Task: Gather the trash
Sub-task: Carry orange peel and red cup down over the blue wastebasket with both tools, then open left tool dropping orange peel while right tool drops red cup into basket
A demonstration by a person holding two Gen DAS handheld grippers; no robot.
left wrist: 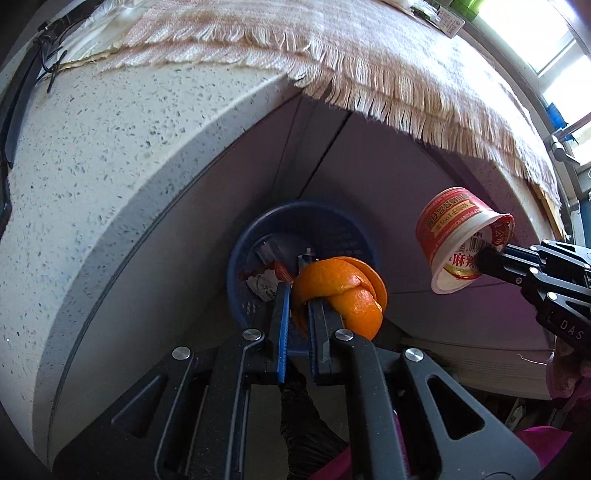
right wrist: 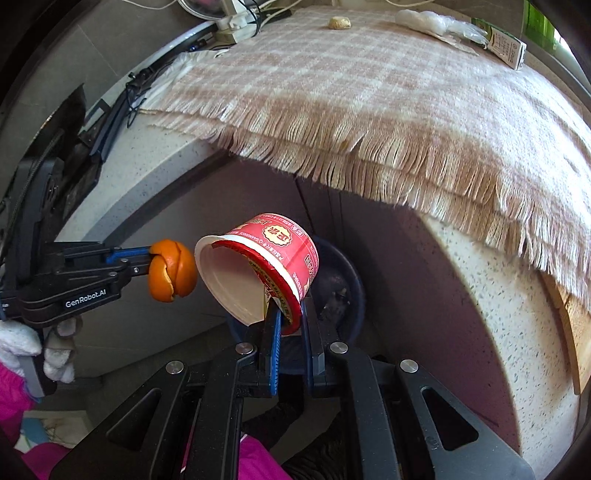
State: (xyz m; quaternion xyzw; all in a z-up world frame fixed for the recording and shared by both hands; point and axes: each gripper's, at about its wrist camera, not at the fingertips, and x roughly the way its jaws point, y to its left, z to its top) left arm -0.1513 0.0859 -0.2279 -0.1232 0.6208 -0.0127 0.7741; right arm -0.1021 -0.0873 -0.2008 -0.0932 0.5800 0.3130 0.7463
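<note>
My left gripper (left wrist: 298,291) is shut on a curled orange peel (left wrist: 343,291) and holds it over a blue mesh waste basket (left wrist: 255,236) on the floor below the counter. The basket holds some wrappers. My right gripper (right wrist: 290,314) is shut on the rim of an empty red-and-white instant noodle cup (right wrist: 258,266), tipped on its side above the same basket (right wrist: 351,291). The cup (left wrist: 458,236) shows at the right of the left wrist view. The peel (right wrist: 171,271) and left gripper (right wrist: 147,264) show at the left of the right wrist view.
A speckled white counter (left wrist: 92,166) juts out above, covered by a fringed pink checked cloth (right wrist: 351,96). On the cloth lie a small round snack (right wrist: 339,23), a plastic bag (right wrist: 436,20) and a carton (right wrist: 506,48). Cables and a power strip (right wrist: 232,22) sit at the back.
</note>
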